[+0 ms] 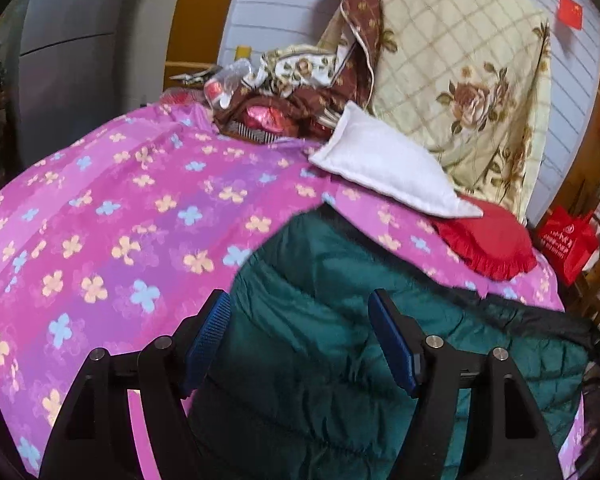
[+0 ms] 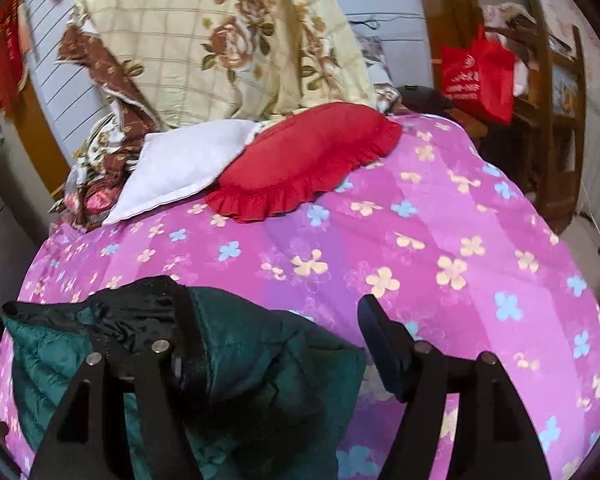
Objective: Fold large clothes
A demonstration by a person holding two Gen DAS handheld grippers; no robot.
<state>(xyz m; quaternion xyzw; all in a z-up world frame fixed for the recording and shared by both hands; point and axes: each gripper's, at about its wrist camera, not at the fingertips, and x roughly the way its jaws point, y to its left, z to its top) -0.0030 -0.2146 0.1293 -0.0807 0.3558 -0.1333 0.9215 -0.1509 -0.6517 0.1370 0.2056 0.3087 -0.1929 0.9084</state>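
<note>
Pink floral bedspread (image 1: 100, 208) under green puffer jacket (image 1: 320, 320); left gripper (image 1: 300, 340), right gripper (image 2: 276, 344) spread, empty. Pinch hem edges evenly, fold flat.

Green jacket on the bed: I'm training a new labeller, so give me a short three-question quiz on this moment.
1. True or false: the left tongs are shut on the green jacket.
2. Which lies partly over the red cushion: A the white pillow, B the red bag?
3. Fill in: the jacket lies on a pink ___ bedspread.

Key: 1 false, both tongs are open; 2 A; 3 flowered.
</note>
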